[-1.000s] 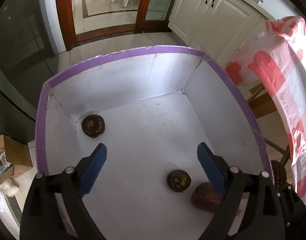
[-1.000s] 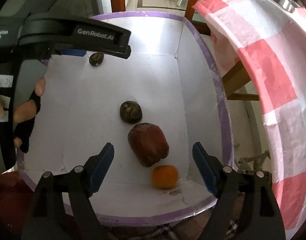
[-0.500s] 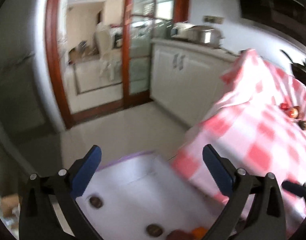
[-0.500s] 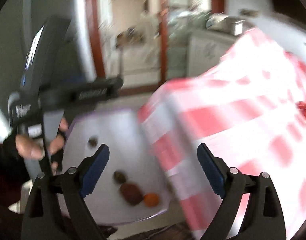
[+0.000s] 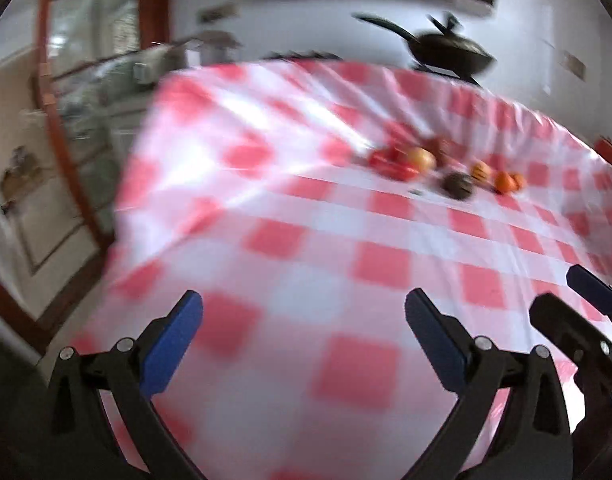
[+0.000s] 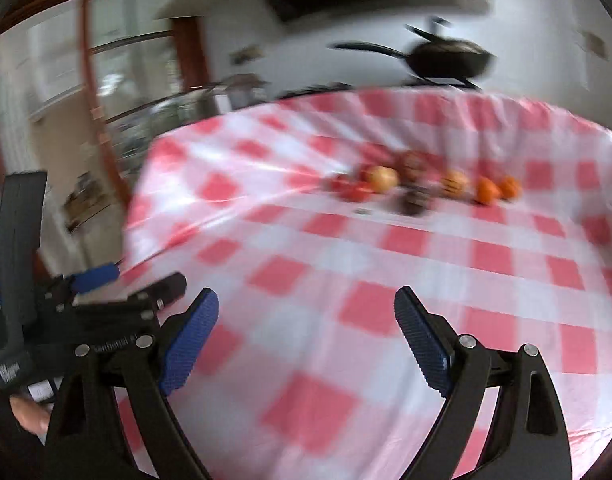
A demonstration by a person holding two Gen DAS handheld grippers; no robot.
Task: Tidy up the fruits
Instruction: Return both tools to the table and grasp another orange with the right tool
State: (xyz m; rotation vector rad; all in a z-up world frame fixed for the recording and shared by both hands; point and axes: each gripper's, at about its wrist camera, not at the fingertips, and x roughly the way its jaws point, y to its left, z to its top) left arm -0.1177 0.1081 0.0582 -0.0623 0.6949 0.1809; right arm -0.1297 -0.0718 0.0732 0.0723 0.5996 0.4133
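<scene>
Both wrist views looked across a desk [image 5: 290,240] draped in a red-and-white checked cloth [image 6: 345,264]; both frames were blurred.

Left gripper [image 5: 304,340]: jaws stood wide apart with nothing between them, only bare cloth showing in the gap. Within the last second they had been opening further. Its blue pads [image 5: 172,344] appeared at the bottom of the left wrist view.

Right gripper [image 6: 306,340]: jaws likewise spread wide and empty, over the near part of the cloth, and likewise just opened further. In the left wrist view, part of it entered at the lower right edge; in the right wrist view, the left gripper appeared at the lower left, with a fingertip [image 6: 30,416] of the person's hand visible beneath it.

Fruits [image 5: 445,168]: a loose row lay on the far part of the desk, well apart from both grippers. From left to right the row comprised red fruits [image 6: 351,190], a pale yellow-pink one [image 6: 381,178], a dark round one [image 6: 415,202] slightly nearer the cameras, and several orange ones [image 6: 487,191]. Exact kinds could not be told through the blur.

Behind the desk, a dark pan [image 5: 449,54] with a long handle stood against the white wall. A wood-framed glass door [image 6: 106,92] occupied the left side.
</scene>
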